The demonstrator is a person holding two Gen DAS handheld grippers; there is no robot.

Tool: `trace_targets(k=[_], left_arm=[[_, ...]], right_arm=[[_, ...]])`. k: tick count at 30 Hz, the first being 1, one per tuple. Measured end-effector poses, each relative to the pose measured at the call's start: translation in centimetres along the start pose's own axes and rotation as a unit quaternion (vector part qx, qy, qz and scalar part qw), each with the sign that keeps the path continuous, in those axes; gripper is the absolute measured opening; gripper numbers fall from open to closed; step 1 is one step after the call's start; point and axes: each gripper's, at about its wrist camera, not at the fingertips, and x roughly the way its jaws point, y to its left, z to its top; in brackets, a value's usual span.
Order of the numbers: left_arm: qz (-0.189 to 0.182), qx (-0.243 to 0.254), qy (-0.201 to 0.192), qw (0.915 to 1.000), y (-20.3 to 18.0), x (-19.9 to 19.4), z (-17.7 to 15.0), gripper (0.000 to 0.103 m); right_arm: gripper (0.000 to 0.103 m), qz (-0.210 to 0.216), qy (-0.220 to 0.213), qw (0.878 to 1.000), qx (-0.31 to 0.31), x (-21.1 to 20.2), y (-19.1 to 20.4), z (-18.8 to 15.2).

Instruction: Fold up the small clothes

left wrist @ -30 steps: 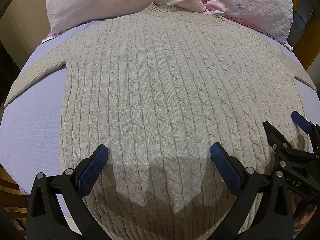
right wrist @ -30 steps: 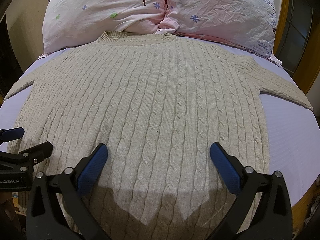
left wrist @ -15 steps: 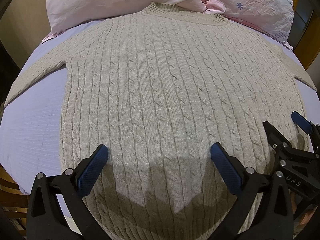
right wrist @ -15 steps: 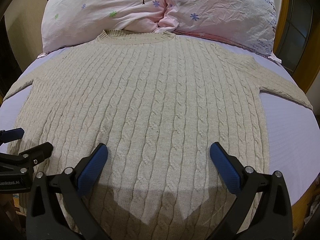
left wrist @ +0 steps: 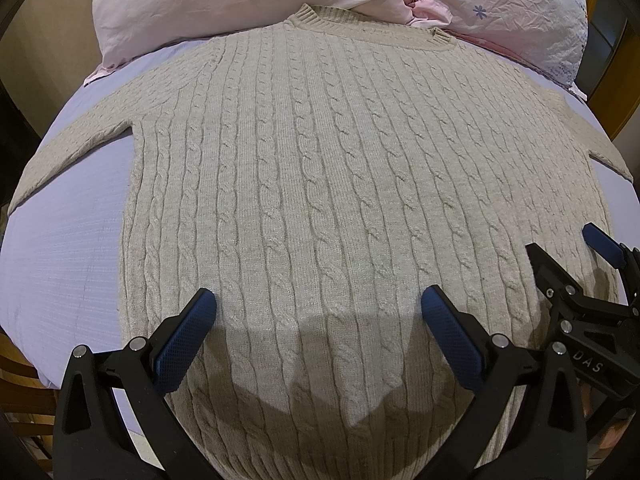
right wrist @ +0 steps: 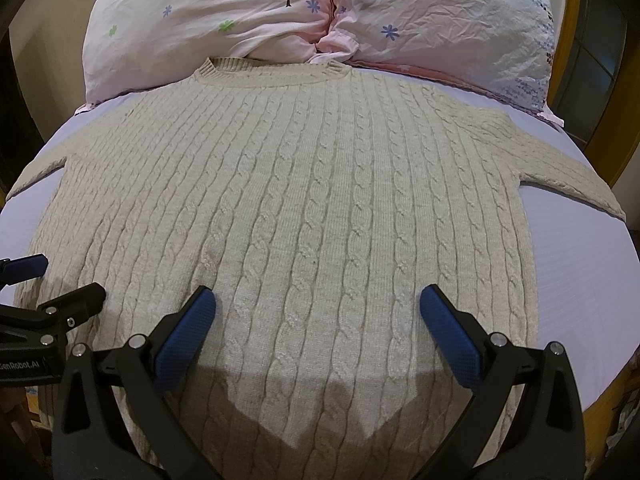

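I've got both wide open, gripping nothing — left gripper (left wrist: 318, 312) & right gripper (right wrist: 318, 312) hover over sweater (right wrist: 304, 208) hem, collar far ahead.

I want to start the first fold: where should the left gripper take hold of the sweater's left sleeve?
Probably near the far end of the left sleeve, pinching its edge from the outer left side. The sweater lies flat, face up, with that sleeve spread outward over the lilac sheet, so its edge is free. The left gripper has its jaws open and ready.
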Motion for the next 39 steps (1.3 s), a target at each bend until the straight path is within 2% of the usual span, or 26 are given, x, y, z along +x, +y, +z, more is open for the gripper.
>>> trace_targets(k=[3, 5, 7, 9, 11, 12, 13, 15, 16, 17, 18, 19, 21, 22, 25, 26, 28, 29, 31, 32, 33, 35, 36, 38, 39], left_arm=[[0.001, 0.002, 0.000, 1.0000, 0.0, 0.0, 0.0, 0.102], [0.000, 0.005, -0.004, 1.0000, -0.1, 0.0, 0.1, 0.102], [-0.001, 0.010, -0.013, 0.9999, -0.1, 0.0, 0.0, 0.102], [-0.001, 0.011, -0.018, 0.9998, -0.2, -0.1, 0.0, 0.102], [-0.004, 0.014, -0.031, 0.9994, -0.1, -0.2, -0.2, 0.102], [-0.006, 0.014, -0.034, 0.9993, 0.0, -0.3, -0.2, 0.102], [-0.009, 0.015, -0.043, 0.9989, 0.1, -0.3, -0.2, 0.102], [-0.015, 0.016, -0.055, 0.9982, 0.3, -0.3, -0.1, 0.102], [-0.026, 0.014, -0.069, 0.9972, 0.6, -0.4, -0.1, 0.102], [-0.033, 0.011, -0.073, 0.9967, 0.8, -0.4, 0.0, 0.102], [-0.054, 0.003, -0.087, 0.9947, 1.4, -0.5, 0.2, 0.102], [-0.071, -0.004, -0.098, 0.9927, 2.0, -0.6, 0.3, 0.102], [-0.094, -0.020, -0.127, 0.9872, 3.3, -1.1, 0.7, 0.102], [-0.095, -0.026, -0.141, 0.9851, 3.8, -1.3, 1.1, 0.102], [-0.070, -0.037, -0.184, 0.9797, 5.6, -2.4, 1.9, 0.102], [-0.065, -0.038, -0.188, 0.9794, 6.0, -2.5, 2.1, 0.102], [-0.060, -0.049, -0.192, 0.9783, 7.8, -2.7, 2.8, 0.102], [-0.059, -0.057, -0.194, 0.9775, 8.3, -2.6, 2.9, 0.102], [-0.055, -0.089, -0.200, 0.9742, 10.3, -2.6, 2.8, 0.102], [-0.056, -0.105, -0.201, 0.9723, 11.4, -2.6, 2.8, 0.102], [-0.057, -0.128, -0.201, 0.9695, 12.9, -2.6, 2.8, 0.102], [-0.057, -0.162, -0.214, 0.9615, 15.4, -2.7, 2.7, 0.102], [-0.053, -0.173, -0.225, 0.9574, 16.1, -2.9, 2.5, 0.102], [-0.038, -0.202, -0.254, 0.9452, 18.4, -3.4, 2.4, 0.102], [-0.028, -0.217, -0.262, 0.9399, 19.7, -3.5, 2.5, 0.102]], right_arm=[[0.101, 0.020, -0.012, 1.000, -0.007, -0.3, -0.6, 0.2], [0.101, 0.043, -0.032, 0.998, 0.031, -1.8, -3.4, 2.2], [0.101, 0.028, -0.068, 0.991, 0.109, -3.1, -9.0, 3.7], [0.101, -0.001, -0.090, 0.978, 0.187, -4.2, -14.9, 4.7], [0.099, -0.029, -0.110, 0.949, 0.293, -5.0, -23.0, 5.1], [0.093, -0.036, -0.112, 0.939, 0.324, -5.1, -25.6, 5.0], [0.089, -0.049, -0.105, 0.919, 0.377, -5.0, -29.7, 4.9], [0.074, -0.045, -0.095, 0.889, 0.445, -4.4, -34.9, 4.2], [0.071, -0.037, -0.085, 0.866, 0.491, -3.7, -38.3, 3.6], [0.064, -0.030, -0.080, 0.854, 0.513, -3.3, -39.6, 3.2], [0.058, -0.019, -0.077, 0.839, 0.538, -2.7, -41.2, 2.8], [0.056, -0.007, -0.076, 0.823, 0.563, -2.2, -42.7, 2.2], [0.054, -0.003, -0.070, 0.804, 0.590, -1.2, -44.9, 1.5], [0.053, 0.003, -0.072, 0.800, 0.596, -0.9, -45.8, 1.4], [0.044, 0.006, -0.089, 0.789, 0.608, -0.4, -47.3, 1.1], [0.040, 0.007, -0.092, 0.787, 0.610, -0.2, -47.5, 1.1], [0.029, 0.001, -0.098, 0.784, 0.613, 0.5, -48.3, 1.2], [0.012, -0.003, -0.095, 0.785, 0.612, 0.9, -48.6, 1.4], [0.008, -0.018, -0.092, 0.791, 0.605, 1.5, -48.3, 2.4], [0.007, -0.037, -0.100, 0.803, 0.586, 0.9, -47.5, 3.4], [0.007, -0.059, -0.124, 0.826, 0.547, -0.2, -45.9, 5.2], [0.007, -0.072, -0.164, 0.865, 0.469, -2.1, -42.0, 8.7], [0.007, -0.063, -0.184, 0.882, 0.430, -3.0, -39.6, 10.4], [0.007, -0.016, -0.225, 0.918, 0.327, -5.2, -32.1, 14.6], [0.007, 0.005, -0.234, 0.927, 0.292, -5.8, -29.2, 15.8]])
